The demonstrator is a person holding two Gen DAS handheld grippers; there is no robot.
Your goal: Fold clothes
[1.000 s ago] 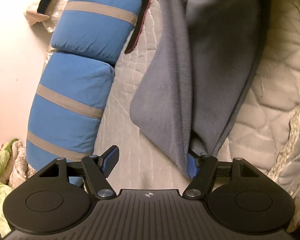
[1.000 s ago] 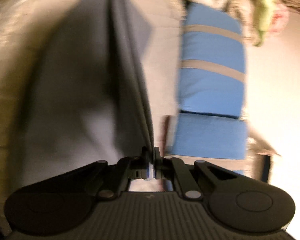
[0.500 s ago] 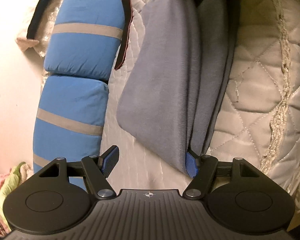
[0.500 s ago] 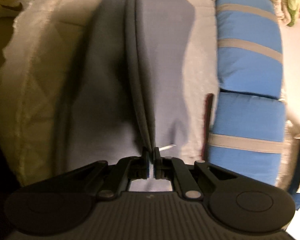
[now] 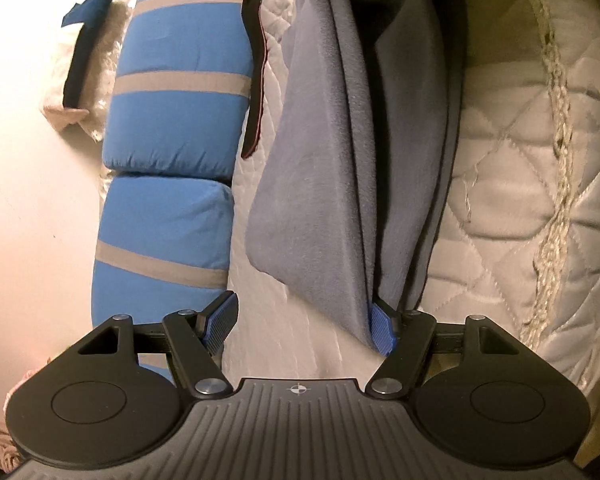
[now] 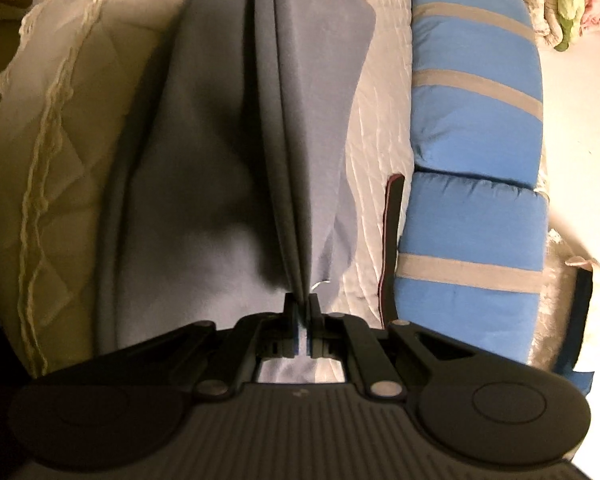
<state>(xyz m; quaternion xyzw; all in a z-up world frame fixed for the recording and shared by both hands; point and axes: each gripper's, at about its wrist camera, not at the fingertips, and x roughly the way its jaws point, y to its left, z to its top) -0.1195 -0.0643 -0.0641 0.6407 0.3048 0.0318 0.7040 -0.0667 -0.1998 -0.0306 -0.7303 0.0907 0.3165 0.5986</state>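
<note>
A grey fleece garment (image 5: 316,160) hangs stretched above a quilted cream bedspread (image 5: 520,200). In the left wrist view my left gripper (image 5: 300,316) stands open. The garment's folded edge drapes against the right blue pad (image 5: 380,328); the left pad (image 5: 220,316) is bare and apart from the cloth. In the right wrist view my right gripper (image 6: 302,300) is shut on a pinched fold of the same garment (image 6: 228,160), which fans out ahead over the bedspread (image 6: 60,120).
Two blue pillows with grey stripes (image 5: 172,100) (image 6: 472,120) line the bed along a pale wall (image 5: 20,200). A dark strap with a red edge (image 5: 256,80) (image 6: 392,240) lies beside them. Flowered cloth (image 6: 572,0) is bunched past the pillows.
Both grippers have sunk a little toward the bed with the garment between them. The left view has rolled, and the right view has sharpened. Neither gripper's jaws have changed.
</note>
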